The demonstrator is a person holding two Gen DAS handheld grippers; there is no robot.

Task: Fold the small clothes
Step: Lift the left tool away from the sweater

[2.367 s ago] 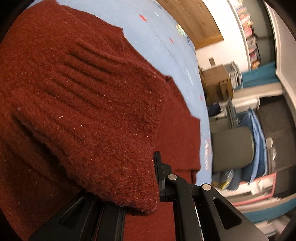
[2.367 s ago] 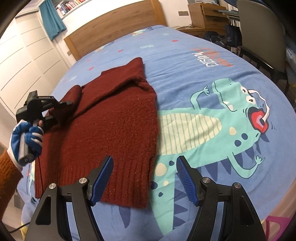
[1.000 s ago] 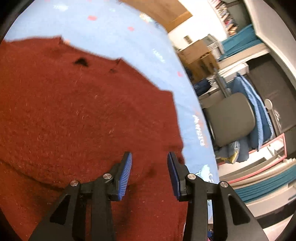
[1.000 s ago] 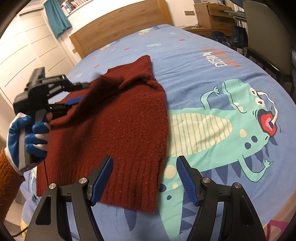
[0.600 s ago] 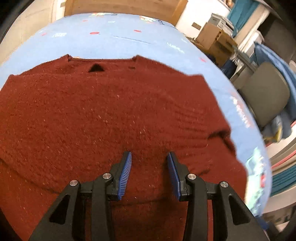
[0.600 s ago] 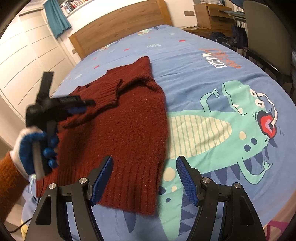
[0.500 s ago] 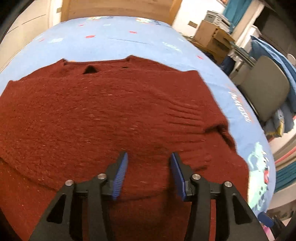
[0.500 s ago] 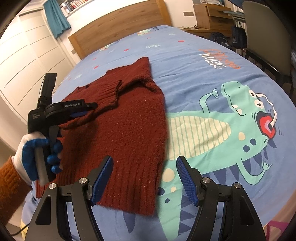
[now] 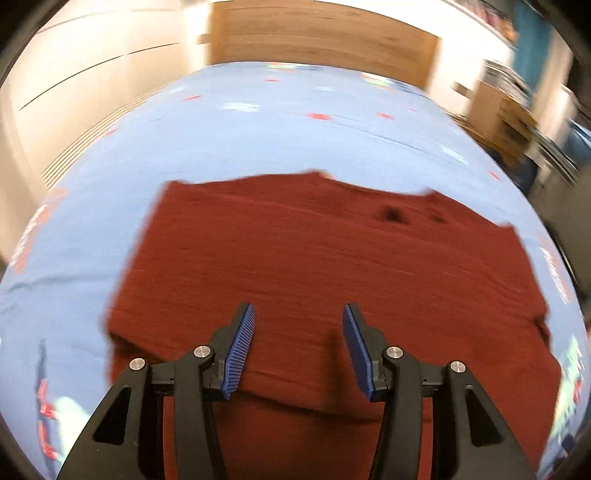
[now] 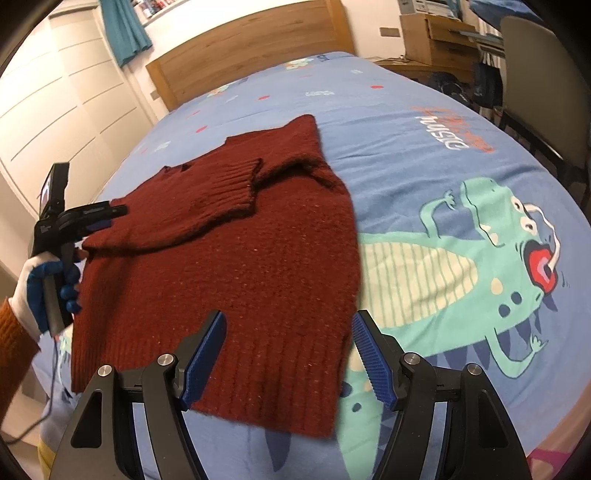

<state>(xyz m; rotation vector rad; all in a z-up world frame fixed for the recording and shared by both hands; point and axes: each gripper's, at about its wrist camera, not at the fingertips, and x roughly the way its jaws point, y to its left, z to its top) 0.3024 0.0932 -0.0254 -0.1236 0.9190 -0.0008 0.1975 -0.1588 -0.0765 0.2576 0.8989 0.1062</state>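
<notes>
A dark red knit sweater lies flat on the blue dinosaur bedsheet. One sleeve is folded across its chest, with the ribbed cuff near the middle. My left gripper is open and empty, hovering over the sweater. It also shows in the right wrist view, at the sweater's left edge. My right gripper is open and empty above the sweater's ribbed hem.
A wooden headboard stands at the far end of the bed. White wardrobe doors are at the left. A chair and wooden boxes stand at the right of the bed.
My left gripper let go of the sleeve, which now lies folded across the sweater. The left gripper opened, drew back to the sweater's left edge and turned left. My right gripper stayed put.
</notes>
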